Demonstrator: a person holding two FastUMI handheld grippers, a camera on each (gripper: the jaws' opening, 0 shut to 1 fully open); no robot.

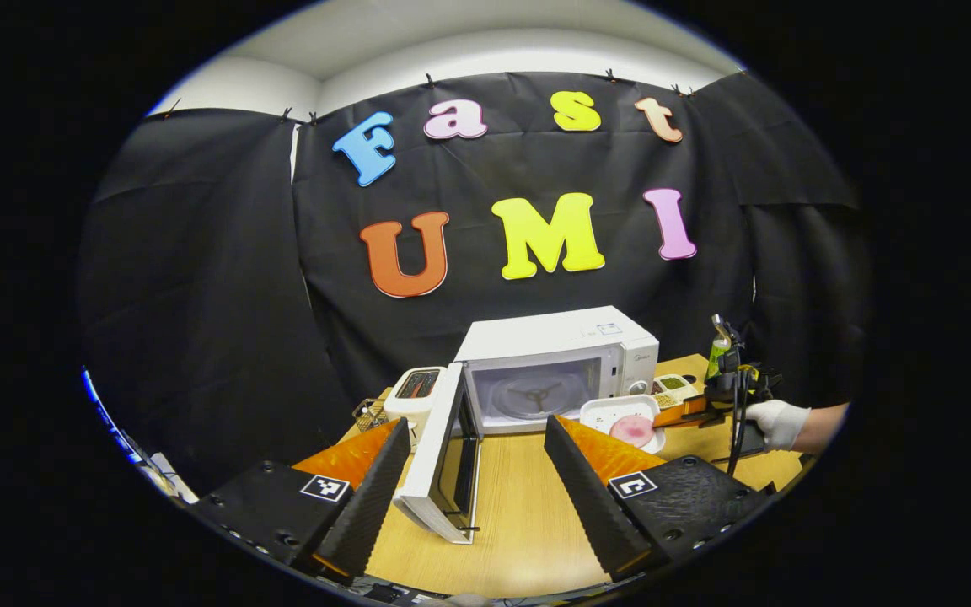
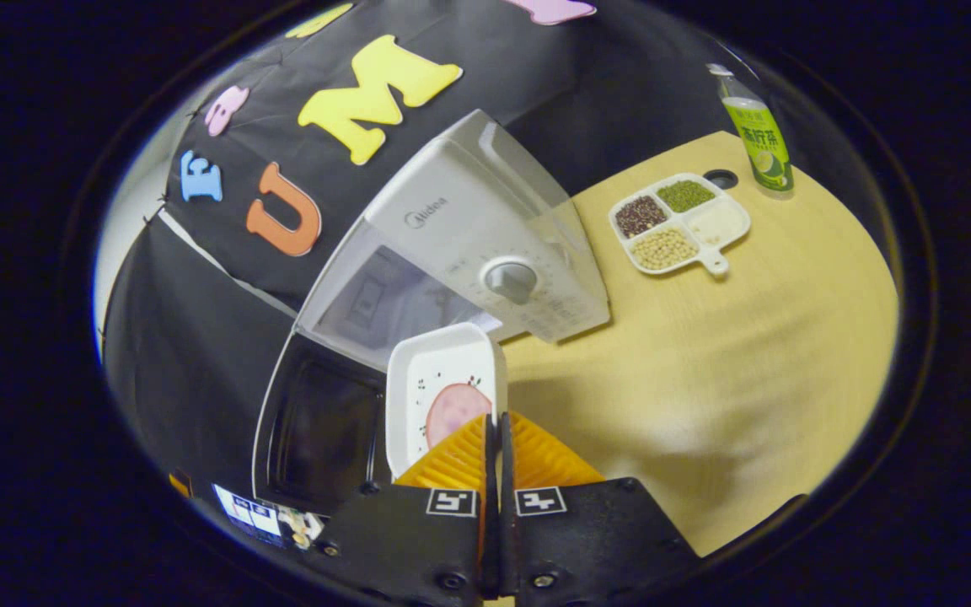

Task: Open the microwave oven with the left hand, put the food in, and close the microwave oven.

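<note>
Microwave [image 1: 557,362] door [image 1: 443,455] swung open; right gripper [image 2: 498,438] clenched on rim of white food tray [image 2: 443,392], held before cavity; left gripper [image 1: 477,447] released, fingers spread over table [image 1: 519,523]

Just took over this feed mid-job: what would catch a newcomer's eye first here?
The white microwave at the back of the wooden table, its door swung wide open toward the left gripper. Right in front of it, the right gripper holds a white tray with a pink slice of food by its rim.
</note>
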